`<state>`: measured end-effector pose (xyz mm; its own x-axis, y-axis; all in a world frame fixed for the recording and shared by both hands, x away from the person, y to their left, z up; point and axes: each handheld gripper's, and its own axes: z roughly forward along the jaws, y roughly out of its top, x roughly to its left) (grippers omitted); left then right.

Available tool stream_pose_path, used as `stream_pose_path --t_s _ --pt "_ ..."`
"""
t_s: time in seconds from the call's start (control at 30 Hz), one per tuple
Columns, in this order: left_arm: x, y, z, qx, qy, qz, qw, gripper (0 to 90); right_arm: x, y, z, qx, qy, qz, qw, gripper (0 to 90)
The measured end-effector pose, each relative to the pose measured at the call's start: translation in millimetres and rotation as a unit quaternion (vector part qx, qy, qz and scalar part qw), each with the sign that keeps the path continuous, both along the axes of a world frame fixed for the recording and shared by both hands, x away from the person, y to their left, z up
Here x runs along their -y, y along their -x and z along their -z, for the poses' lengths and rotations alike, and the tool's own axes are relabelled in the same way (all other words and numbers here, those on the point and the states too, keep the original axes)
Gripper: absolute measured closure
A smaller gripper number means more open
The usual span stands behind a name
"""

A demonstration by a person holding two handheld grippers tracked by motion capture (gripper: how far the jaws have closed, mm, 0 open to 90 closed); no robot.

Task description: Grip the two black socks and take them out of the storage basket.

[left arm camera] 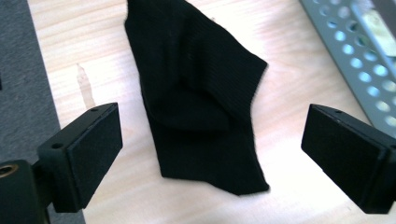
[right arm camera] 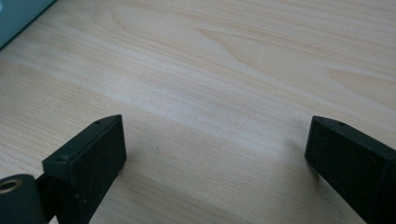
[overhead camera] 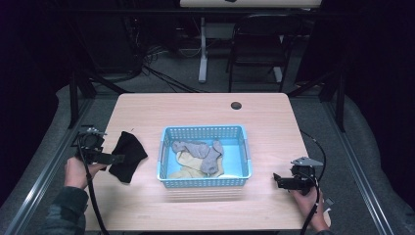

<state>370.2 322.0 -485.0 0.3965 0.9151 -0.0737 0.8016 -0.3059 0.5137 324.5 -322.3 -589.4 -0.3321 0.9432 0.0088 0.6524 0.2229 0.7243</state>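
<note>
A black sock [overhead camera: 128, 155] [left arm camera: 201, 107] lies crumpled flat on the wooden table [overhead camera: 274, 122], just left of a blue plastic basket [overhead camera: 203, 129] [left arm camera: 355, 51]. My left gripper [overhead camera: 116, 158] [left arm camera: 212, 135] is open at the sock's near edge, jaws wide apart and not touching the cloth. In the basket lie a grey sock [overhead camera: 200, 152] and a cream sock [overhead camera: 185, 167]. My right gripper [overhead camera: 277, 180] [right arm camera: 215, 144] stands open over bare wood, right of the basket near the front edge, with nothing between its jaws.
A round cable hole [overhead camera: 236, 105] sits near the table's far edge. Beyond the table stand a black folding chair [overhead camera: 259, 44] and a white desk leg [overhead camera: 202, 49]. A corner of the basket [right arm camera: 18, 11] shows in the right gripper view.
</note>
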Motion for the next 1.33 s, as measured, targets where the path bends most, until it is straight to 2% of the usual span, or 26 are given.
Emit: stream_pose_path --t_s 0.03,0.33,0.67,0.9,0.93,1.17,1.33 --pt "0.0 0.0 0.0 0.0 0.0 0.0 1.0 4.3 0.0 0.0 0.0 0.0 0.0 0.0 1.0 4.7" --pt "-1.0 29.5 6.2 0.004 0.006 0.004 1.0 0.9 -0.1 0.1 0.0 0.0 0.0 0.0 1.0 4.7" --pt "-2.0 51.1 27.2 -0.004 0.022 0.006 0.9997 0.0 -0.1 0.2 0.0 0.0 0.0 0.0 1.0 4.7" --pt "-2.9 58.7 41.3 0.002 0.036 -0.008 0.9993 0.0 -0.1 0.2 0.0 0.0 0.0 0.0 1.0 4.7" --pt "-3.5 58.5 45.0 -0.007 0.036 -0.007 0.9993 0.0 -0.1 0.3 0.0 0.0 0.0 0.001 1.0 4.8" --pt "-4.2 58.1 46.6 -0.005 0.039 -0.007 0.9992 0.0 -0.1 0.8 -0.1 0.0 0.001 0.002 1.0 4.9" --pt "-2.8 56.6 44.2 0.005 0.038 -0.006 0.9992 0.0 0.3 0.7 -0.5 -0.002 0.003 0.0 1.0 4.9"
